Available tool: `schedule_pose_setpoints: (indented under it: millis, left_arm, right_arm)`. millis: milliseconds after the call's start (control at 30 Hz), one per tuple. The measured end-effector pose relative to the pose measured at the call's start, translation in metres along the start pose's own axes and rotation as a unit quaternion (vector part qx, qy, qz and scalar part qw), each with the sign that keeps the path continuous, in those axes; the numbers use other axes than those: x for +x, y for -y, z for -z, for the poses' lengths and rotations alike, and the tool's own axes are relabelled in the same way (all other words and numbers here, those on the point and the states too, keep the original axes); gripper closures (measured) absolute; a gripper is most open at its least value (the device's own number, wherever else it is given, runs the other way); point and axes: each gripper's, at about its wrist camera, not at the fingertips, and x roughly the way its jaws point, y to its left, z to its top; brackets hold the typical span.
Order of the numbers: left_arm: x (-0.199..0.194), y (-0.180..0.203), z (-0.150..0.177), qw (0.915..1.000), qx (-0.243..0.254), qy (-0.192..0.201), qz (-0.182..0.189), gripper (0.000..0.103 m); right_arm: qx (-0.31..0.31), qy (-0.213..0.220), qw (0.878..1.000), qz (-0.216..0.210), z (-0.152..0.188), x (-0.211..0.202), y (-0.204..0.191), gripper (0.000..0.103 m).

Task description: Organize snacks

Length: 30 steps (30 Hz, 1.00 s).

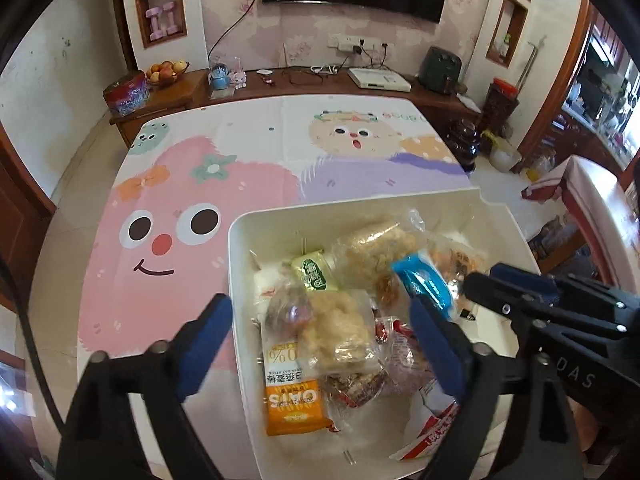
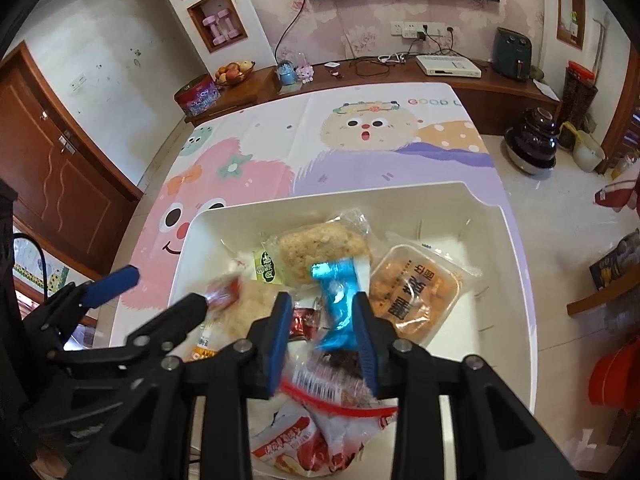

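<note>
A white bin (image 1: 240, 248) (image 2: 516, 280) on the table holds several wrapped snacks. Among them are an orange oat bar (image 1: 294, 404), a puffed rice cake (image 1: 340, 332) (image 2: 320, 248), a small green packet (image 1: 314, 274), an orange tray pack (image 2: 412, 296) and a red-and-white bag (image 2: 288, 436). My left gripper (image 1: 324, 340) hangs wide open over the bin's left half with nothing between its pads. My right gripper (image 2: 322, 336) is over the bin's middle. A blue packet (image 2: 338, 308) (image 1: 424, 284) stands between its pads, against the right pad with a gap at the left pad.
The bin sits on the near right part of a table with a pastel cartoon cloth (image 1: 168, 208). Behind the table a wooden sideboard (image 1: 304, 80) carries a fruit bowl (image 1: 166, 72), a red tin and a white box. Dark jars (image 2: 532, 140) stand on the floor to the right.
</note>
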Motion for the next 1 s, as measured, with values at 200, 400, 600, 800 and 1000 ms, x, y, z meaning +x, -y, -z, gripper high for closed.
schedule_pose_setpoints:
  millis: [200,400,600,800,1000]
  left_arm:
    - [0.006,-0.005,0.004,0.9997,-0.012,-0.019,0.007,0.003]
    - [0.008,-0.005,0.008,0.9995,-0.011,-0.029,-0.007,0.003]
    - [0.004,-0.007,0.011,0.9993,-0.014,-0.031,-0.014,0.003]
    - [0.003,-0.01,0.015,0.9987,-0.016,-0.044,-0.021,0.003]
    - [-0.007,-0.012,0.017,0.9988,-0.014,-0.038,-0.029,0.003]
  right_arm:
    - [0.004,-0.001,1.0,0.008,0.007,0.001,0.003,0.061]
    - [0.004,-0.006,1.0,0.009,0.01,0.003,0.002,0.06]
    - [0.002,-0.003,1.0,0.018,0.013,0.0,0.0,0.055]
    - [0.0,0.001,1.0,0.027,0.014,-0.005,-0.002,0.051]
    - [0.0,0.001,1.0,0.031,0.014,-0.007,-0.005,0.047]
